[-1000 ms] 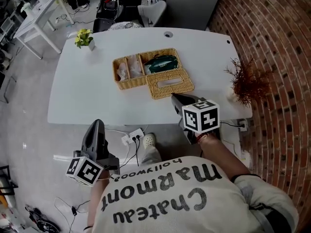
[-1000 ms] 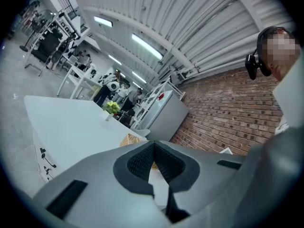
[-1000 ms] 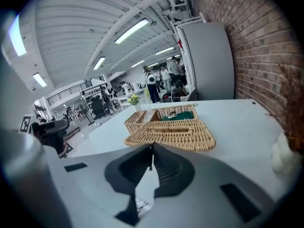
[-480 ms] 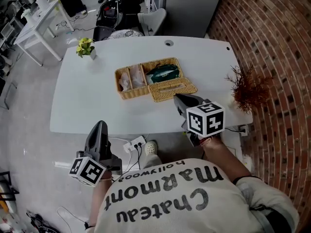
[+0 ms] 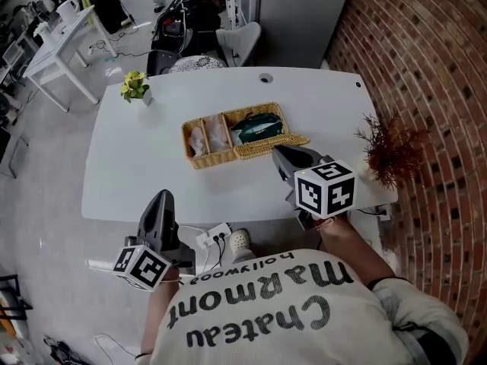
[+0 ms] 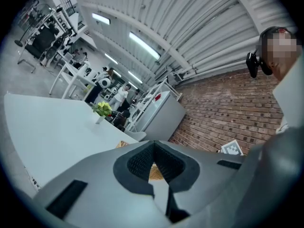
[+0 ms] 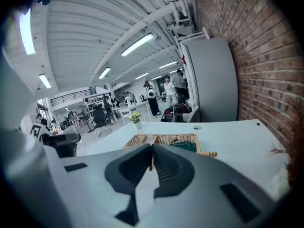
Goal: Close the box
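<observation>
In the head view, the wicker box is sitting mid-table with its lid folding out along the near side, so I judge the closing is just starting; the right gripper is reaching in low beside that lid, and the left gripper is hovering off the table's near edge. In the left gripper view, the 2 jaws are meeting on nothing. In the right gripper view, the jaws are likewise pinching together empty and pointing at the box, so the next move is probably calling for nudging the lid up and over.
</observation>
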`<action>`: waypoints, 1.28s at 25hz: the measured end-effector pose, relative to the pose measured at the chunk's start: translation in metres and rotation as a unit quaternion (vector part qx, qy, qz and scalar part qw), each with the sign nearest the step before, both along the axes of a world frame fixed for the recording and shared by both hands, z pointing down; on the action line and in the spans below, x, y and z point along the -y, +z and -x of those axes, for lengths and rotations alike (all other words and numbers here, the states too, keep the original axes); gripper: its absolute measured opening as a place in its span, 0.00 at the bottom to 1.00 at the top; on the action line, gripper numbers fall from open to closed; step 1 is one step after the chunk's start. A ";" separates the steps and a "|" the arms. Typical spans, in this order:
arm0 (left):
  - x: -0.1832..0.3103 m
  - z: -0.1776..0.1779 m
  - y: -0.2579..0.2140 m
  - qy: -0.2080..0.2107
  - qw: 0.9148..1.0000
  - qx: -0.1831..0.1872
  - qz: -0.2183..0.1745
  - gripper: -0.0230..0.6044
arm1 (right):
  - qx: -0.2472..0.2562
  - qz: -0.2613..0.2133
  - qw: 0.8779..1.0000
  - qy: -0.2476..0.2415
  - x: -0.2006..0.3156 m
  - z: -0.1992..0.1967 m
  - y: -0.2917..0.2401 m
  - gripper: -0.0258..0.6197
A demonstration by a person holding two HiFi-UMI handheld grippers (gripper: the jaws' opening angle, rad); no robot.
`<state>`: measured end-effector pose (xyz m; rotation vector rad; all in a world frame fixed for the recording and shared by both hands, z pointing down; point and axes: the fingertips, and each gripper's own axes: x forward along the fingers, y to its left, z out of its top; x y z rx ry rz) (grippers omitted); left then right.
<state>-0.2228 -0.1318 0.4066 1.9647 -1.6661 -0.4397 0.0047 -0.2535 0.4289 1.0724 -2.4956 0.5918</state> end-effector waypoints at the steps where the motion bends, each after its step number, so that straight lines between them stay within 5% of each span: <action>1: 0.002 0.001 0.000 -0.001 1.000 -0.001 -0.001 0.04 | 0.000 -0.003 1.000 0.000 0.003 0.001 -0.002 0.08; 32: 0.092 0.056 -0.022 0.026 0.999 0.004 -0.032 0.04 | 0.002 -0.031 0.999 0.042 0.090 0.035 -0.022 0.08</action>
